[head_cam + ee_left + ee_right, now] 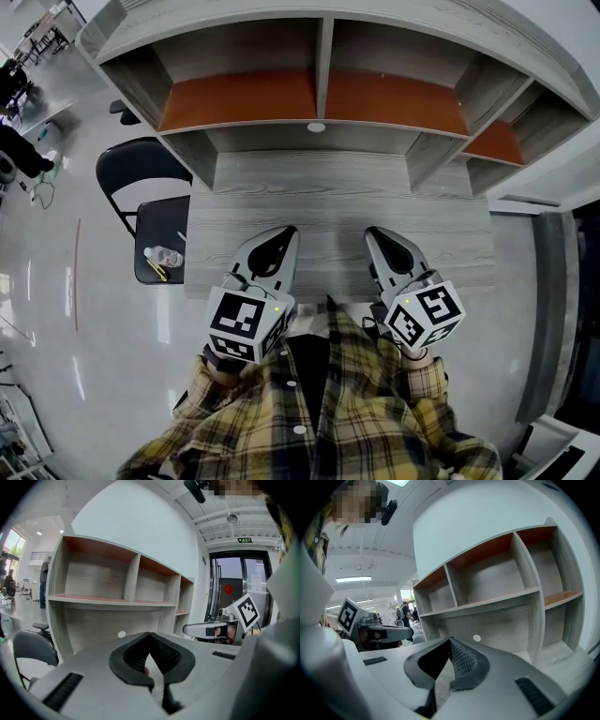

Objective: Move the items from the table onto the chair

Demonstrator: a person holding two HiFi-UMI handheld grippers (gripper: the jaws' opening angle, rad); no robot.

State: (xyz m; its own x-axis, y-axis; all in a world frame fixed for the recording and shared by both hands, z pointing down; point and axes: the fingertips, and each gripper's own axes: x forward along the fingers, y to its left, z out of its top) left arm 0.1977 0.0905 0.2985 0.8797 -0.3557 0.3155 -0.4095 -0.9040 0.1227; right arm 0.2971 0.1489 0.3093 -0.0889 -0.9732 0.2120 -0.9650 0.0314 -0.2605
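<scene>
Two tools [287,232] [372,232], one chair [141,167], bottle [164,256] perhaps

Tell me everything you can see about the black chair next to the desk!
The chair is black, with a rounded backrest, a thin dark frame and a flat square seat. It looks like a folding chair of metal and plastic. It stands upright on the shiny floor at the left end of the grey wooden desk, with its seat right beside the desk's edge. A clear bottle lies on the seat, with a thin yellow item next to it.
</scene>
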